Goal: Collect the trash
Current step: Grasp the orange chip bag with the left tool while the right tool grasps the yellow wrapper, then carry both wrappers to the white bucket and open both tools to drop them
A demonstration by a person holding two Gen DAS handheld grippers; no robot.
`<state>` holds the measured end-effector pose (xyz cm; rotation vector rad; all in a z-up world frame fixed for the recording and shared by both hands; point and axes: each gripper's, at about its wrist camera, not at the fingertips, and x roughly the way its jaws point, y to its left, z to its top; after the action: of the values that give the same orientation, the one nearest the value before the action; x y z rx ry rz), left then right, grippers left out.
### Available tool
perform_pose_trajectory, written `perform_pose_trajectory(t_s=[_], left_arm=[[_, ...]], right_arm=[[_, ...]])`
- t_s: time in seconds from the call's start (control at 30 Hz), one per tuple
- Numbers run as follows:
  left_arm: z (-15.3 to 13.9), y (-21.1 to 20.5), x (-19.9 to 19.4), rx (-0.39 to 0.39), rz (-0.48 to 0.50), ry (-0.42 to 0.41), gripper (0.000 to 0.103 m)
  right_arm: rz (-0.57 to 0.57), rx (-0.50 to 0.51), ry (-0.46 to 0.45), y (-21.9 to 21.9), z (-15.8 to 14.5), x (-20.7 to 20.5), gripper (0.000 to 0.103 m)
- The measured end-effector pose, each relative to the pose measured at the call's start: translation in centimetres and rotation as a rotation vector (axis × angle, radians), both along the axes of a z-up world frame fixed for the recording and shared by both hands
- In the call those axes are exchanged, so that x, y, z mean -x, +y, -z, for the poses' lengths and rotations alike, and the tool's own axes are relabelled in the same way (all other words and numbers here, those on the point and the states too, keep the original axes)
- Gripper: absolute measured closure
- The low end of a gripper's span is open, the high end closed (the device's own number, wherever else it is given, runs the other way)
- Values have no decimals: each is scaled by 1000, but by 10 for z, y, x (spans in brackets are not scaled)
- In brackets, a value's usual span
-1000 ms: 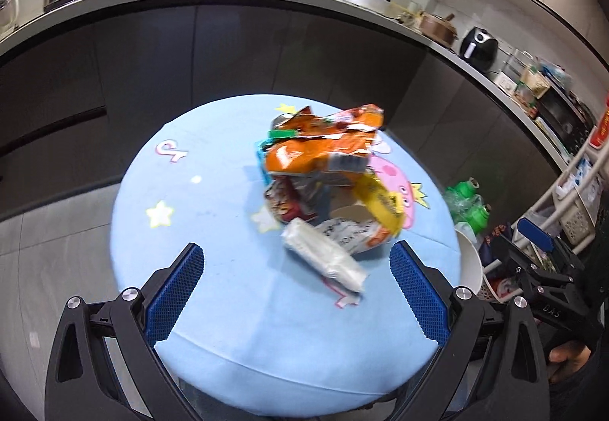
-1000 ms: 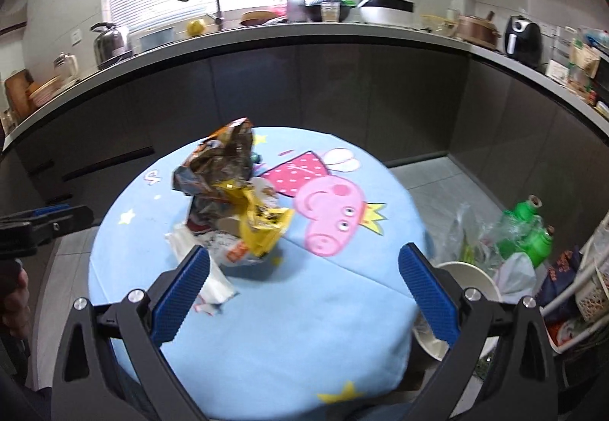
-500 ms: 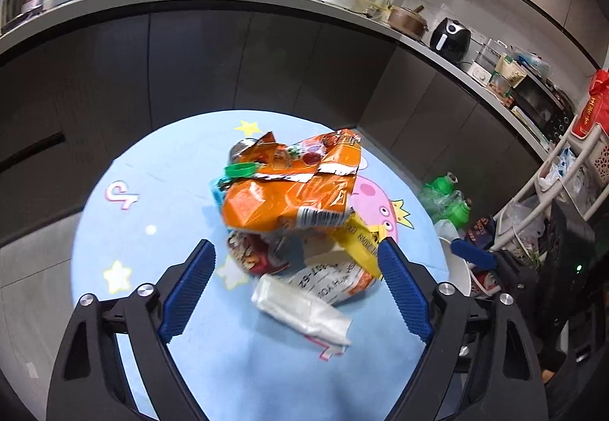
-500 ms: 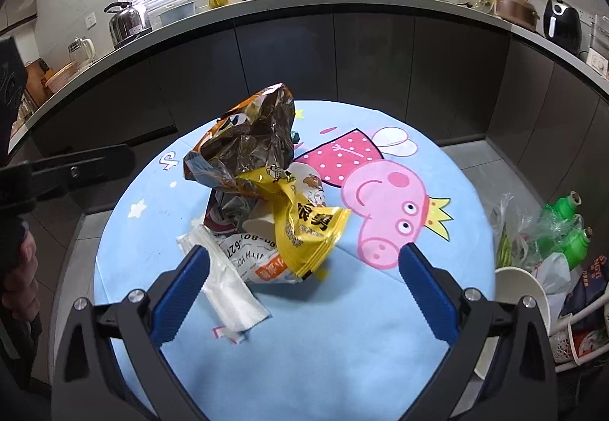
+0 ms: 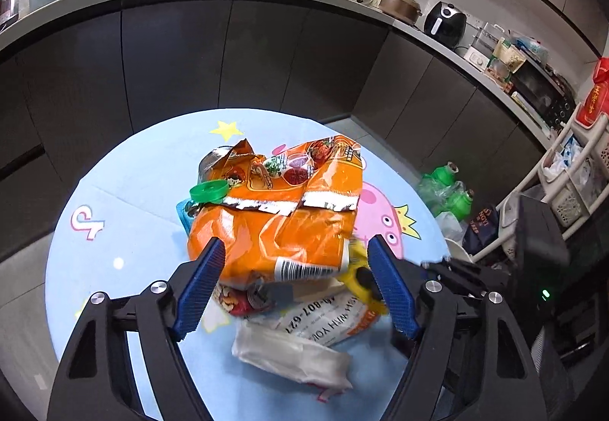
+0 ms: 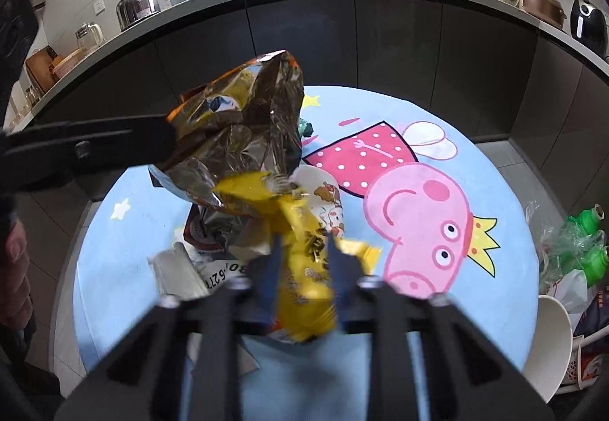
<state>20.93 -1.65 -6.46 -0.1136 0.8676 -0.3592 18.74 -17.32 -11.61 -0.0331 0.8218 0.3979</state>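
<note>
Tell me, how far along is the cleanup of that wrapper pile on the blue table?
Barely begun: nothing looks cleared. The right tool is shut on the yellow wrapper, which still lies in the pile. The left tool is closing around the orange bag, not pinching it yet. The green cap, the white packet and the other wrappers remain on the table.

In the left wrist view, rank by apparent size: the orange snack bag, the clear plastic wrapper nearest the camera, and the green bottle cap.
1. Orange snack bag, clearly the largest.
2. Clear plastic wrapper; it lies nearer the camera, which may inflate it.
3. Green bottle cap, smallest by far.
</note>
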Motion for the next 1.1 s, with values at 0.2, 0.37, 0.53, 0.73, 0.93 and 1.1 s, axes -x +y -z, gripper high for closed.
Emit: perform_pose_trajectory(t_s=[0.2, 0.37, 0.53, 0.73, 0.93, 1.1], left_arm=[[5, -5, -8, -14, 8, 11, 57], [0, -4, -1, 13, 29, 19, 93], [-14, -1, 19, 18, 50, -9, 95], [-29, 2, 53, 40, 70, -31, 96], [-41, 10, 79, 97, 52, -42, 96], [-56, 12, 93, 123, 43, -67, 97]], right_arm=[[39, -14, -28, -21, -15, 19, 97], [94, -47, -56, -42, -28, 38, 97], [114, -59, -79, -52, -36, 57, 97], [129, -64, -85, -60, -40, 76, 97], [145, -75, -111, -67, -50, 95, 97], [168, -91, -138, -74, -59, 108, 97]])
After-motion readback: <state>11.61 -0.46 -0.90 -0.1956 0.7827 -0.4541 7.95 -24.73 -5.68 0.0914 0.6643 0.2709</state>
